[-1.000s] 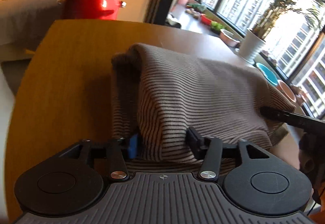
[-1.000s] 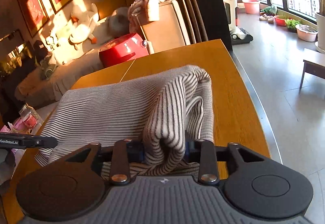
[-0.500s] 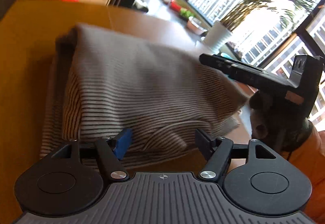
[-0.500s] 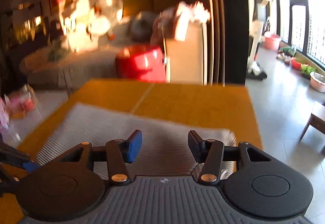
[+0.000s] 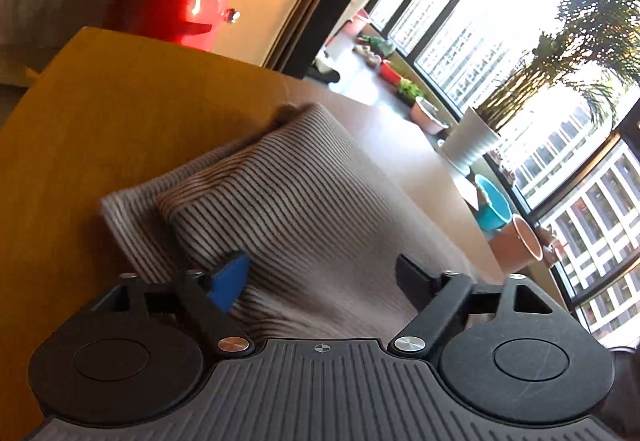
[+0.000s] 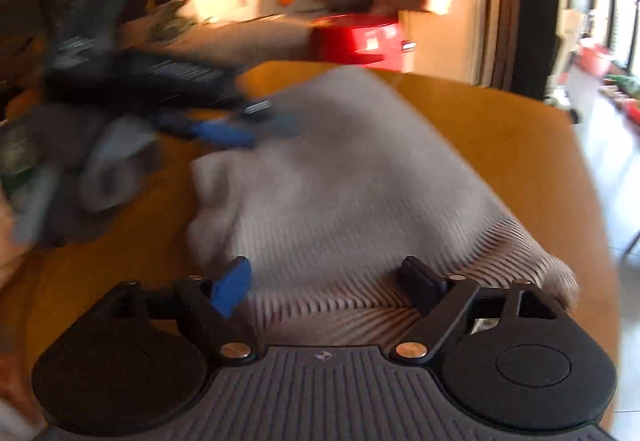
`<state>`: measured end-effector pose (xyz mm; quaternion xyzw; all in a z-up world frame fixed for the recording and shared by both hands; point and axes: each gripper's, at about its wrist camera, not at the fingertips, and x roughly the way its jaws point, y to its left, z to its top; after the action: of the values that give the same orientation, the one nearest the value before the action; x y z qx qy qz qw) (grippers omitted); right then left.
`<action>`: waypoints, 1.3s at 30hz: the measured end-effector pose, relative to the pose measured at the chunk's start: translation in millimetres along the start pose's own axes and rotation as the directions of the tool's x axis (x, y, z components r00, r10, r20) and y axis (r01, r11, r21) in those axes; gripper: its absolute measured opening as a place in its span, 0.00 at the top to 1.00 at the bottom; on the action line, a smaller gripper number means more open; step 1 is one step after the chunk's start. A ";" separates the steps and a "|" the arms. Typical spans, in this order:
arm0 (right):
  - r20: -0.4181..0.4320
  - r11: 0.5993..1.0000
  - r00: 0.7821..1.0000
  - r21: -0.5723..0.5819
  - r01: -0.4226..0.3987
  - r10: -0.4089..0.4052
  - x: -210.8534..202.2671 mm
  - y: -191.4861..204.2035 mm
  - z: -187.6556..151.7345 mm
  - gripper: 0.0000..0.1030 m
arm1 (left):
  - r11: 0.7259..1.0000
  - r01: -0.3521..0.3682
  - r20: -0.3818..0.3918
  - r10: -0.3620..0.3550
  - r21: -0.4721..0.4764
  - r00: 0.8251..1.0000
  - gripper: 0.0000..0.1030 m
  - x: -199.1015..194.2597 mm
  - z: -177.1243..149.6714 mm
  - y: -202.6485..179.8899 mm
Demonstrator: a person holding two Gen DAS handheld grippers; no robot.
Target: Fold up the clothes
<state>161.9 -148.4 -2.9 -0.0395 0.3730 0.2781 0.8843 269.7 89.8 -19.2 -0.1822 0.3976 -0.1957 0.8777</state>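
Striped garment (image 5: 304, 209) lying in a layered bundle on the wooden table (image 5: 100, 145), toward the table's window-side edge; in the right wrist view one corner of the cloth (image 6: 556, 273) sits close to that edge. Upper layer offset from the layer beneath along the left side, lower layer peeking out.

Left gripper (image 5: 320, 277): jaws spread wide, nothing between the fingers, hovering just over the near hem. Right gripper (image 6: 326, 281): likewise released, jaws apart, cloth visible beneath but not pinched. Right wrist view heavily smeared by motion (left gripper (image 6: 224, 129) appears there as a dark and blue streak over the far side of the bundle, detail unreadable).

Risks, as judged:
- Open finger tips passing low over the knit could snag a rib and drag the top layer, widening the offset.
- Any nudge toward the window-side edge could tip the near corner off the table, weight of hanging cloth pulling the fold open.
- Puffy top layer, not pressed flat; may spring back and unfold.
- Two tools close together, collision possible.
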 end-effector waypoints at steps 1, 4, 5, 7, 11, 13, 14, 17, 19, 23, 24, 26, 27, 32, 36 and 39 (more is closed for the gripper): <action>-0.007 1.000 1.000 0.000 -0.029 0.029 -3.3 7.5 -2.2 0.14 | 1.000 -0.003 0.000 0.003 0.003 1.000 0.13 0.5 1.6 0.1; -0.004 0.994 0.994 -0.005 -0.107 0.107 -12.1 16.5 1.6 0.15 | 1.000 -0.011 0.003 0.011 0.010 1.000 0.13 -9.3 1.3 1.2; 0.014 0.993 0.993 -0.010 -0.120 0.121 -16.6 16.9 6.3 0.15 | 1.000 -0.014 0.010 0.014 0.015 1.000 0.13 -14.9 0.6 1.1; 0.075 0.992 0.990 -0.024 -0.121 0.123 -27.9 15.6 20.1 0.12 | 0.999 -0.018 0.031 0.017 0.033 0.999 0.13 -26.7 -0.8 -1.4; 0.182 0.998 0.983 -0.065 0.016 -0.004 -43.0 3.7 38.6 0.00 | 0.998 -0.005 0.075 0.000 0.067 0.997 0.15 -52.0 -4.6 -13.5; 0.170 0.988 0.977 -0.064 0.142 -0.130 -34.9 -8.4 37.3 0.00 | 0.996 0.026 0.084 -0.034 0.087 0.996 0.28 -60.6 -4.5 -21.5; 0.149 0.981 0.973 -0.055 0.188 -0.178 -28.7 -16.0 33.4 0.00 | 0.994 0.047 0.080 -0.055 0.097 0.995 0.33 -63.8 -5.4 -25.8; 0.068 0.953 0.952 -0.019 0.301 -0.299 -7.1 -36.1 18.4 0.00 | 0.984 0.133 0.024 -0.137 0.117 0.990 0.42 -63.9 -13.7 -38.4; 0.026 0.945 0.945 0.014 0.325 -0.326 4.8 -45.4 5.7 0.00 | 0.975 0.186 -0.041 -0.183 0.118 0.982 0.42 -53.7 -23.3 -44.0; 0.008 0.944 0.945 0.063 0.325 -0.326 4.9 -45.3 -3.9 0.00 | 0.981 0.168 -0.137 -0.153 0.102 0.979 0.42 -25.2 -38.5 -40.9; 0.005 0.943 0.945 0.065 0.326 -0.327 4.2 -43.6 -5.1 0.00 | 0.983 0.158 -0.136 -0.144 0.098 0.980 0.45 -20.7 -38.0 -36.7; 0.000 0.942 0.945 0.074 0.327 -0.328 3.3 -39.6 -7.2 0.00 | 0.986 0.144 -0.131 -0.132 0.086 0.983 0.52 -13.7 -35.3 -28.5; -0.002 0.942 0.945 0.084 0.326 -0.327 3.7 -36.8 -7.9 0.00 | 0.987 0.143 -0.124 -0.133 0.078 0.983 0.54 -12.6 -31.7 -24.4; -0.014 0.938 0.947 0.131 0.321 -0.322 5.7 -23.2 -11.4 0.00 | 0.987 0.152 -0.095 -0.146 0.048 0.985 0.60 -6.6 -19.9 -7.6; -0.016 0.932 0.947 0.173 0.319 -0.321 8.3 -15.4 -15.0 0.00 | 0.986 0.162 -0.084 -0.158 0.047 0.984 0.60 -5.5 -21.8 -4.5; -0.017 0.928 0.952 0.222 0.301 -0.305 10.1 -19.1 -18.1 0.00 | 0.984 0.167 -0.082 -0.162 0.055 0.983 0.60 -5.3 -22.6 -3.8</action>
<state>166.1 -164.9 -25.4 0.0048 0.3833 0.0953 0.9187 248.4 85.5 -28.0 -0.1795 0.4083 -0.2868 0.8478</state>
